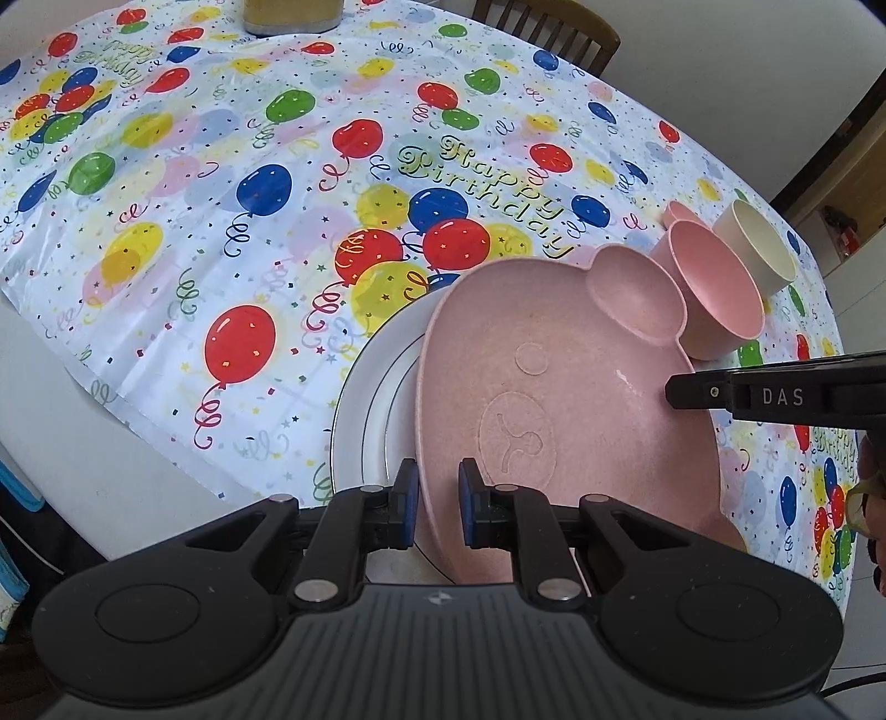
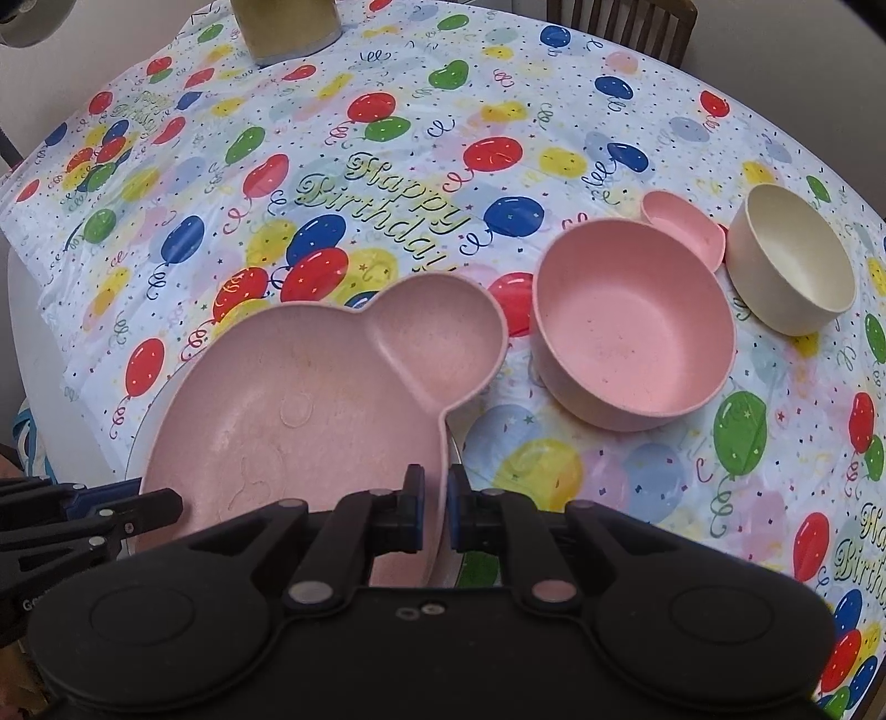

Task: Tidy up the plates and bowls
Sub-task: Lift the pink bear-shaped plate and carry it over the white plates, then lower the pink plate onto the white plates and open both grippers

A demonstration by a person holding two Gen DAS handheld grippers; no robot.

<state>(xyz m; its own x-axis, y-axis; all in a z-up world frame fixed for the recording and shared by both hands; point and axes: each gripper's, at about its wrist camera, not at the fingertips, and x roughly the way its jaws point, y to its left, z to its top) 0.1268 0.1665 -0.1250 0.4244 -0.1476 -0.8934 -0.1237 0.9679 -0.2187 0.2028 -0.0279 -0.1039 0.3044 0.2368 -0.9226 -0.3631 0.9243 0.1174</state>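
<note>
A pink bear-shaped plate [image 1: 554, 387] with a round ear compartment is held from both sides. My left gripper [image 1: 437, 487] is shut on its near left rim. My right gripper [image 2: 437, 493] is shut on the plate [image 2: 310, 399] at the rim just below the ear. It lies over a white plate [image 1: 371, 399] with a thin dark ring; I cannot tell whether the two touch. Right of them stand a pink bowl [image 2: 637, 332], a cream bowl [image 2: 792, 266] and a small pink dish [image 2: 686, 227]. Each gripper shows in the other's view: right gripper [image 1: 678, 390], left gripper [image 2: 160, 507].
A balloon-print birthday tablecloth [image 1: 249, 221] covers the table, with bare white tabletop [image 1: 66, 399] at the left edge. A tan container [image 2: 288, 27] stands at the far side, and a wooden chair [image 1: 554, 27] behind the table.
</note>
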